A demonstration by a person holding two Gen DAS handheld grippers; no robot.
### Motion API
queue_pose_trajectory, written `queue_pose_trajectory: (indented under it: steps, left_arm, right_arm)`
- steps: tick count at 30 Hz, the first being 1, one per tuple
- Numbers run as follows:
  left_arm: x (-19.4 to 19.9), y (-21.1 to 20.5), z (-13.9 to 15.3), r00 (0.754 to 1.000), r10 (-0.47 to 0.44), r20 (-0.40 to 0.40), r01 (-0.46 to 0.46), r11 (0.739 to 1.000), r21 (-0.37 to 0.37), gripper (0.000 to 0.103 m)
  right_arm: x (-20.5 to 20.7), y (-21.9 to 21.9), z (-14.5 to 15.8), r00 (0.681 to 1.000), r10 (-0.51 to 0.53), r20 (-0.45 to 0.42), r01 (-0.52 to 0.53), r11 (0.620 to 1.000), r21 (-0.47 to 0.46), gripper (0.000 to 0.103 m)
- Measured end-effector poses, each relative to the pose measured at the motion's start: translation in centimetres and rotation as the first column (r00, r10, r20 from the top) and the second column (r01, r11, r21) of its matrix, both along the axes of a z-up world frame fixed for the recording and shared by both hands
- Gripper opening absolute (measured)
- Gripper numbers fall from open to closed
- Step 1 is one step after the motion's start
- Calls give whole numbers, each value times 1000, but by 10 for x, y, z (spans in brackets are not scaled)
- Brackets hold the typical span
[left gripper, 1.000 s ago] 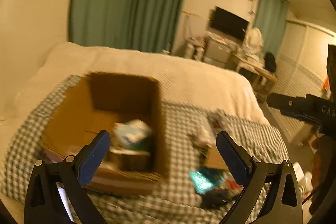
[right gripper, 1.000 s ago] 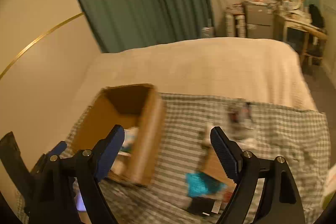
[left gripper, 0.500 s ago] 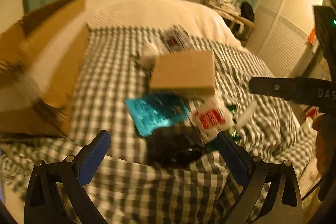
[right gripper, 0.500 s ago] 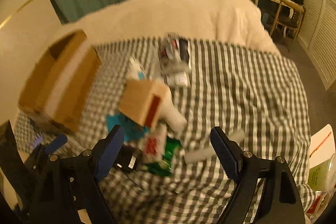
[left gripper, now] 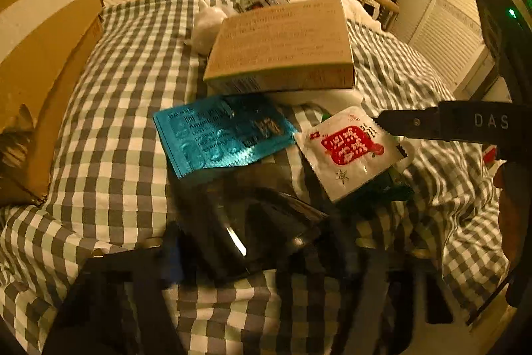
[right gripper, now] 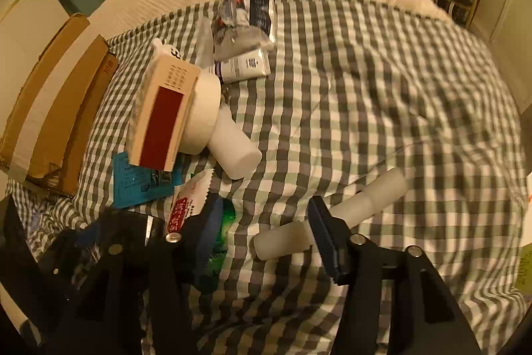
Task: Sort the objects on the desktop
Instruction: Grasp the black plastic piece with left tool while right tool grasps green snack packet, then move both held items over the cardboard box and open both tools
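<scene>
right tongs spread wide, low over the white tube on the checked bed cover; left tongs blurred, can't tell. beyond, blue blister pack, red sachet, tan box unsorted. cardboard box far left: most work remains.

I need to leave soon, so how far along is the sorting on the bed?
Barely started by the look of it. The cardboard box sits beside the pile, contents hidden. Right gripper is open over a white tube, gripping nothing. Blister pack, sachet, tan carton lie unsorted.

Teal blister pack, grey-checked cloth
</scene>
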State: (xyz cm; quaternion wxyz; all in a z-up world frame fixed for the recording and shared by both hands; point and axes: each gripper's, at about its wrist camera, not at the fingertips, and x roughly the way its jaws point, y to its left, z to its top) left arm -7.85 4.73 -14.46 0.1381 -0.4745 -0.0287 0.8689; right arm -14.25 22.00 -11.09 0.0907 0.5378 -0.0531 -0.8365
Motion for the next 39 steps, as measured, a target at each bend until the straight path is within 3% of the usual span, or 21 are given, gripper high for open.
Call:
queue_pose_trajectory:
  steps: [4, 6, 11, 18, 25, 31, 39]
  left_arm:
    - [1, -4, 1, 1000, 3, -1, -3, 1000, 22, 60]
    - [3, -8, 4, 1000, 10, -1, -10, 1000, 21, 55]
    - [6, -22, 15, 999, 36, -39, -35, 999, 17, 55]
    - [10, -39, 24, 995, 79, -60, -76, 996, 45, 55]
    - [16, -50, 51, 988, 95, -121, -83, 992, 95, 55]
    - [25, -74, 104, 963, 139, -230, -101, 980, 170, 55]
    - [31, -149, 194, 882, 273, -385, -177, 947, 267, 55]
  right_arm:
    - [-2, -11, -7, 999, 35, 29, -34, 998, -44, 48]
    - [-1, -20, -8, 997, 68, 34, -65, 995, -70, 42]
    - [7, -41, -5, 990, 139, 37, -135, 986, -93, 24]
    - [17, -35, 17, 993, 114, -11, -114, 992, -47, 12]
    - [33, -28, 47, 995, 89, -50, -88, 996, 20, 10]
    - [46, -50, 92, 985, 122, -125, -114, 991, 62, 10]
    - [66, -121, 183, 929, 219, -298, -219, 975, 34, 10]
